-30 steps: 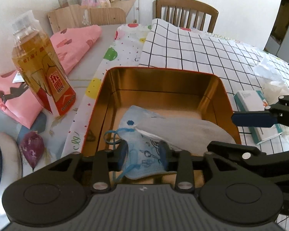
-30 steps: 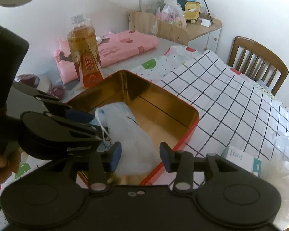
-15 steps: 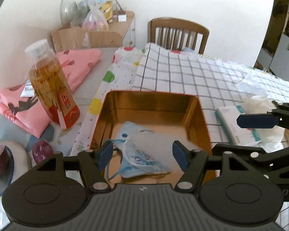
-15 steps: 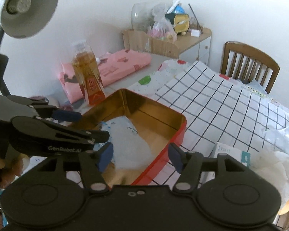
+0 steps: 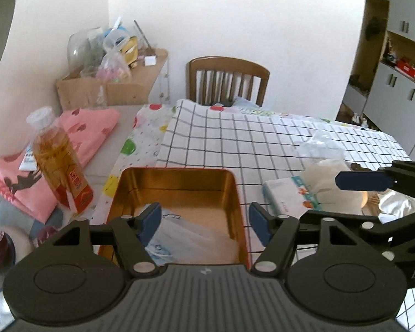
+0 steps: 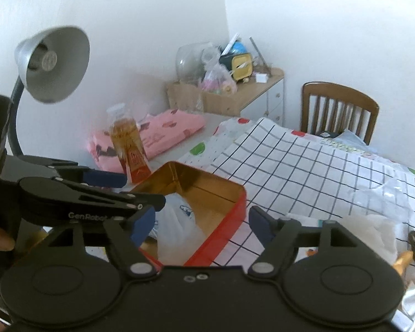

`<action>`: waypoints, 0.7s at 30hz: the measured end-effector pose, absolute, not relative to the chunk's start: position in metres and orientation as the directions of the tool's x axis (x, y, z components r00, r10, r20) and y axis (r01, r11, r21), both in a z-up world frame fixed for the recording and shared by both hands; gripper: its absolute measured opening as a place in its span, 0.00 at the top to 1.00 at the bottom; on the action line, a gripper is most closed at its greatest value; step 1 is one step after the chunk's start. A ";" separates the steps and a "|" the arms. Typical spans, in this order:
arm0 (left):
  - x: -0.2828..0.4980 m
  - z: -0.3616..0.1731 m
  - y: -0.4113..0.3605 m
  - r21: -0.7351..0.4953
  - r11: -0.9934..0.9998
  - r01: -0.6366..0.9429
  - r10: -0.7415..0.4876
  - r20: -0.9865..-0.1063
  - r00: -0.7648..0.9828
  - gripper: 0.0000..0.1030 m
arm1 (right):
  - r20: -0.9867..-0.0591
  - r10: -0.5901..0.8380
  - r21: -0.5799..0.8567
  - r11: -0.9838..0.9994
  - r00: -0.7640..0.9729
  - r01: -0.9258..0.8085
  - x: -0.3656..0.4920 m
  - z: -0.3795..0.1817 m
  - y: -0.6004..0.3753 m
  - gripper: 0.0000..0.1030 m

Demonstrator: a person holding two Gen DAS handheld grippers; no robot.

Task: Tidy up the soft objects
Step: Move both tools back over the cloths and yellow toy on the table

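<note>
Two grippers, both mine, both released; left gripper (image 5: 204, 222) and right gripper (image 6: 201, 225) have just been spreading, nothing pinched between either pair of pads; both sit above the near end of the tin, clear of its contents. Task item: face masks (image 5: 179, 238), a pale blue printed one under a white one, lying loose inside the tin (image 5: 177, 179); gold interior, red outer wall, open top. Surface: table under a white cloth with a black grid (image 5: 248, 144); a polka-dot cloth (image 5: 141, 138) shows along its left edge. Tea bottle (image 5: 60, 160) stands upright just left of the tin, amber liquid, clear cap; folded pink fabric (image 5: 88, 130) behind it. Tissue pack (image 5: 287, 193) right of the tin, crumpled clear plastic (image 5: 320, 144) further back. Room: white walls; wooden chair (image 5: 226, 80) at the table's far end; low wooden cabinet (image 6: 251, 94) in the corner piled with a glass jar, bags, clutter; grey desk lamp (image 6: 52, 63) at left in the right wrist view; white cupboards (image 5: 395, 94) at far right.
</note>
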State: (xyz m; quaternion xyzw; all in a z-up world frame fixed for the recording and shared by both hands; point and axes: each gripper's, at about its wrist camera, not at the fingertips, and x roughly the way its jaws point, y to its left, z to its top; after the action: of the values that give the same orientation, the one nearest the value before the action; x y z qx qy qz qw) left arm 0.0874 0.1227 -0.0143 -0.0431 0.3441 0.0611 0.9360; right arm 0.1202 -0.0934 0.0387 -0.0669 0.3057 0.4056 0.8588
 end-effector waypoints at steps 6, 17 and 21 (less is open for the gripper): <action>0.086 -0.006 0.101 -0.039 0.995 -0.094 0.049 -0.624 0.780 0.24 | -0.540 0.648 0.118 0.690 0.537 -0.715 0.109 0.049 -0.121 0.22; 0.088 -0.006 0.063 -0.100 0.995 0.004 -0.063 -0.592 0.804 0.06 | -0.515 0.600 0.132 0.761 0.612 -0.635 0.095 0.048 -0.184 0.15; 0.089 -0.007 0.049 -0.138 0.989 0.052 -0.122 -0.566 0.815 0.03 | -0.521 0.565 0.142 0.796 0.639 -0.588 0.096 0.042 -0.210 0.14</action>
State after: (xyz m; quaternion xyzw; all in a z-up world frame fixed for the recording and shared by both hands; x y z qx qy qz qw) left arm 0.0893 0.0494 -0.0071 -0.0580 0.3006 -0.0457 0.9509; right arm 0.0963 -0.2096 0.0421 -0.0203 0.2809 0.3187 0.9051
